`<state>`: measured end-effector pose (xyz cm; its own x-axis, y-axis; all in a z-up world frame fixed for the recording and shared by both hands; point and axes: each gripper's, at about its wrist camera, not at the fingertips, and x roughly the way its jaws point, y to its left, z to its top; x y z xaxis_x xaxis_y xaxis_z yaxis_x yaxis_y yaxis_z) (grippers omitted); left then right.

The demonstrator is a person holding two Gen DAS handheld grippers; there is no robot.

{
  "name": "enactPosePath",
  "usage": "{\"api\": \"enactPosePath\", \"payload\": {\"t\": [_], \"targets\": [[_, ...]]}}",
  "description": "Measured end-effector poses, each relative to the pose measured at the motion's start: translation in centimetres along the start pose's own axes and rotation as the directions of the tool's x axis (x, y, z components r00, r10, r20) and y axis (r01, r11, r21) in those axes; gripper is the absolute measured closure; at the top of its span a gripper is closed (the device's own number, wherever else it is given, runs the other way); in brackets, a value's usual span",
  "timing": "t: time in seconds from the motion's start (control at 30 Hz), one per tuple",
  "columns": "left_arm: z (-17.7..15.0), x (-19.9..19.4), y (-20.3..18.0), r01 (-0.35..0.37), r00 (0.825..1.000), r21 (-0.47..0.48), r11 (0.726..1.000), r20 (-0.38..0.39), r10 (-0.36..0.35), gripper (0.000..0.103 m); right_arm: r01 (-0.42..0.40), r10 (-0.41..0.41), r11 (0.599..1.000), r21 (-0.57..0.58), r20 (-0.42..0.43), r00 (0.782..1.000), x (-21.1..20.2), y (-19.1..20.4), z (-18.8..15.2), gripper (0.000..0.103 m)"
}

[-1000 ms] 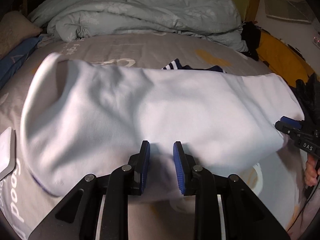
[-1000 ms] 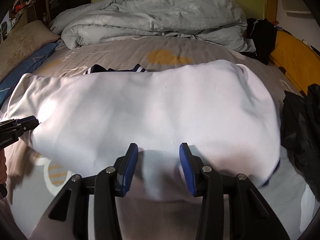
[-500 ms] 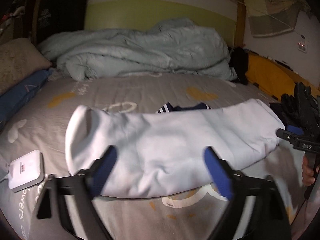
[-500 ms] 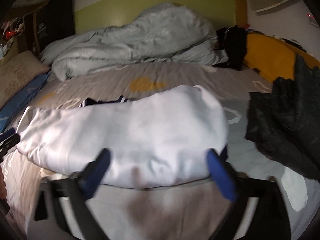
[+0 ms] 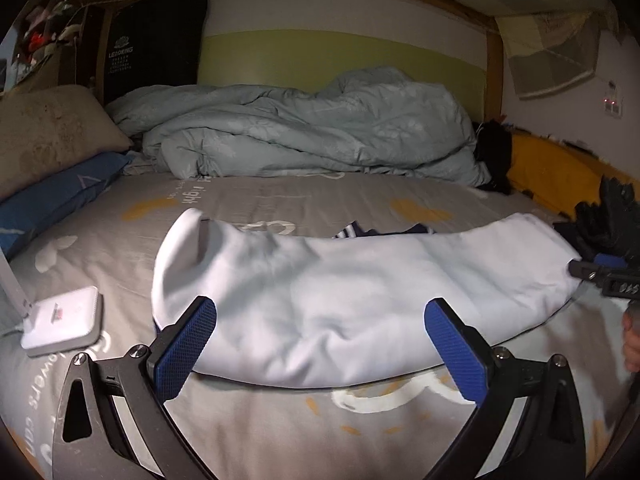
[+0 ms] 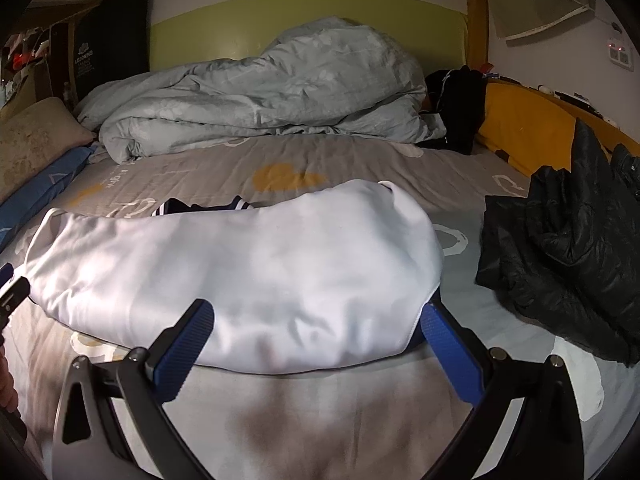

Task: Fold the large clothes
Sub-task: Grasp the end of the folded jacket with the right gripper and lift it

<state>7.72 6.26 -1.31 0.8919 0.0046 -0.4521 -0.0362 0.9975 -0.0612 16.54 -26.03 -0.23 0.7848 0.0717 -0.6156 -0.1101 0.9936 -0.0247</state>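
Note:
A folded white garment (image 5: 340,288) with a navy striped collar (image 5: 352,233) lies across the grey bed sheet (image 5: 300,196); it also shows in the right wrist view (image 6: 240,272). My left gripper (image 5: 320,344) is wide open and empty, held just in front of the garment's near edge. My right gripper (image 6: 320,342) is wide open and empty, in front of the garment's near right part. The right gripper's tip shows at the right edge of the left wrist view (image 5: 600,276).
A crumpled pale duvet (image 5: 304,132) fills the back of the bed. Pillows (image 5: 48,136) lie at the left. A white box (image 5: 60,320) sits near left. A black jacket (image 6: 568,264) lies at the right, beside a yellow cushion (image 6: 520,136).
Both grippers were nearly closed at the garment's near edge a second ago. They have opened wide and pulled back, leaving the garment lying folded on the bed.

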Motion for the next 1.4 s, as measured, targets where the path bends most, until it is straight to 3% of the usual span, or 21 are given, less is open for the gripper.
{"api": "enactPosePath", "payload": {"t": [0.23, 0.37, 0.43, 0.5, 0.63, 0.7, 0.77, 0.8, 0.83, 0.9, 0.97, 1.0, 1.03, 1.07, 1.17, 1.3, 1.4], "targets": [[-0.2, 0.1, -0.4, -0.033, 0.999, 0.025, 0.999, 0.011, 0.033, 0.0, -0.034, 0.042, 0.993, 0.115, -0.064, 0.997, 0.9, -1.5, -0.2, 0.0], [-1.3, 0.1, -0.3, -0.063, 0.995, 0.019, 0.998, 0.079, 0.061, 0.0, -0.095, 0.138, 0.918, 0.385, -0.086, 0.987, 1.6, -5.9, -0.5, 0.0], [-2.1, 0.4, -0.4, -0.094, 0.989, 0.021, 0.995, 0.114, 0.091, 0.0, -0.076, 0.125, 0.907, 0.415, -0.093, 0.988, 1.9, -6.8, -0.7, 0.0], [-2.3, 1.0, -0.5, -0.104, 0.99, 0.025, 0.994, 0.101, 0.101, 0.0, -0.073, 0.13, 0.9, 0.43, -0.105, 0.986, 2.4, -7.4, -0.9, 0.002], [-2.3, 0.9, -0.2, -0.111, 0.987, 0.002, 0.994, 0.118, 0.11, 0.0, -0.191, 0.284, 0.835, 0.516, -0.106, 0.953, 4.5, -8.0, -1.9, 0.002], [-2.3, 1.0, -0.3, -0.108, 0.988, 0.006, 0.994, 0.114, 0.106, 0.0, -0.208, 0.32, 0.806, 0.554, -0.112, 0.941, 5.9, -8.3, -2.5, 0.002], [-2.3, 1.2, -0.3, -0.113, 0.988, 0.007, 0.994, 0.105, 0.111, 0.0, -0.198, 0.315, 0.772, 0.604, -0.093, 0.945, 7.0, -8.8, -3.1, 0.003], [-2.3, 1.3, -0.3, -0.113, 0.988, 0.006, 0.994, 0.103, 0.112, 0.0, -0.195, 0.297, 0.772, 0.605, -0.072, 0.952, 6.9, -8.9, -3.0, 0.009], [-2.3, 1.3, -0.3, -0.115, 0.988, 0.004, 0.993, 0.102, 0.114, 0.0, -0.182, 0.27, 0.78, 0.598, -0.059, 0.961, 6.8, -8.9, -2.8, 0.015], [-2.2, 1.3, -0.2, -0.119, 0.988, -0.003, 0.993, 0.101, 0.119, 0.0, -0.14, 0.206, 0.814, 0.564, -0.054, 0.977, 7.0, -8.7, -2.4, 0.043], [-2.0, 1.2, -0.1, -0.128, 0.987, -0.014, 0.992, 0.1, 0.128, 0.0, -0.15, 0.216, 0.812, 0.564, -0.051, 0.975, 7.4, -8.7, -2.5, 0.05], [-1.8, 1.2, -0.1, -0.171, 0.979, -0.02, 0.985, 0.105, 0.172, 0.0, -0.149, 0.208, 0.812, 0.564, -0.041, 0.977, 7.1, -8.6, -2.4, 0.056], [-1.5, 1.2, 0.1, -0.229, 0.967, -0.019, 0.973, 0.11, 0.23, 0.0, -0.143, 0.193, 0.823, 0.549, -0.034, 0.981, 6.7, -8.4, -2.2, 0.058], [-1.3, 1.2, 0.4, -0.251, 0.961, -0.02, 0.968, 0.113, 0.251, 0.0, -0.111, 0.147, 0.863, 0.494, -0.035, 0.988, 6.2, -7.5, -1.6, 0.062], [0.2, 0.9, 1.9, -0.205, 0.973, -0.07, 0.976, 0.091, 0.211, 0.0, 0.009, 0.004, 0.953, 0.301, -0.043, 0.999, 5.0, -4.5, 0.3, 0.071], [1.8, -1.3, 3.5, -0.189, 0.971, -0.112, 0.976, 0.129, 0.203, 0.0, 0.081, -0.082, 0.973, 0.217, -0.005, 0.997, 3.0, -1.5, 2.4, 0.075], [2.7, -2.9, 4.6, -0.178, 0.966, -0.146, 0.973, 0.163, 0.201, 0.0, 0.051, -0.063, 0.991, 0.127, 0.092, 0.994, 1.3, 1.9, 3.8, 0.075]]}}
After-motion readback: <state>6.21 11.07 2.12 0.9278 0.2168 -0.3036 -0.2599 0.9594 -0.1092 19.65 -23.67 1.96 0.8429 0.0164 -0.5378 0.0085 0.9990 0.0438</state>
